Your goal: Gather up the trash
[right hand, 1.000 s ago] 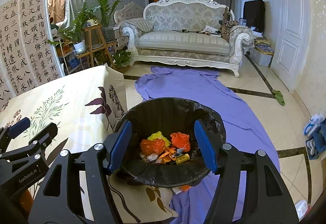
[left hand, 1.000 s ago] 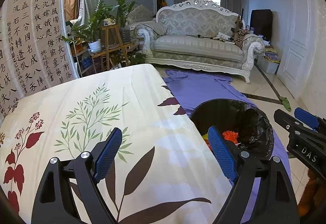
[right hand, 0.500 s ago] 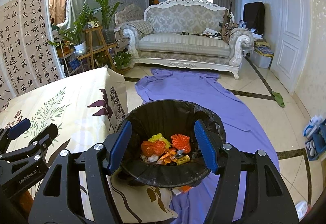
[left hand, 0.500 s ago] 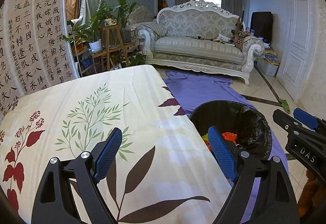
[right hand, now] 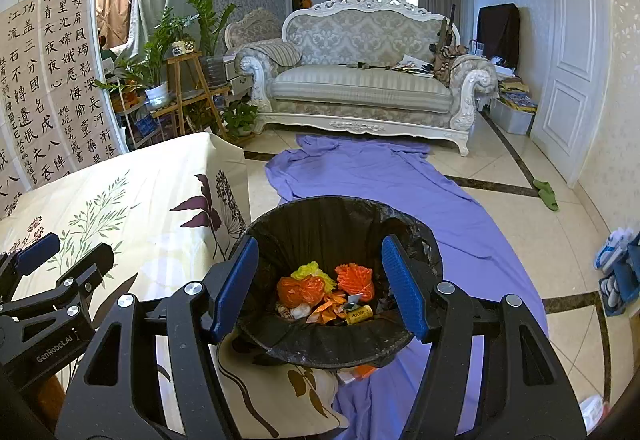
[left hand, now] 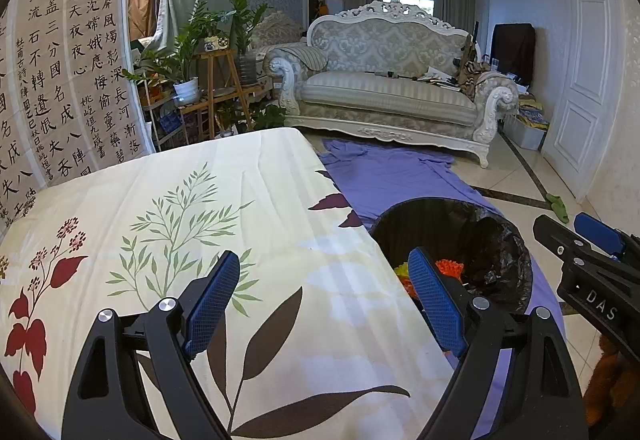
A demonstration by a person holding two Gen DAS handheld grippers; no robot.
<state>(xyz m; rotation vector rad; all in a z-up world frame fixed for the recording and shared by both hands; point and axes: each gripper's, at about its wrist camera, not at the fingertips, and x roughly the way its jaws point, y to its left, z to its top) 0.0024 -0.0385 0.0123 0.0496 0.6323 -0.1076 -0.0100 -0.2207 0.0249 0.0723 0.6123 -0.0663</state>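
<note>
While a purple sheet (right hand: 400, 180) covers the floor beside the leaf-print surface (left hand: 200, 224), the bin (right hand: 280, 344) holds orange and yellow trash (right hand: 324, 288). Left hand-held gripper (left hand: 324, 300) and right hand-held gripper (right hand: 316, 288) stand released, empty.

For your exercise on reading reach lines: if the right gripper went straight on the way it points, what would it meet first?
Probably the trash bin: the right gripper, jaws open and empty, frames its mouth, likely reaching the crumpled rubbish inside. Depth is unclear.
</note>
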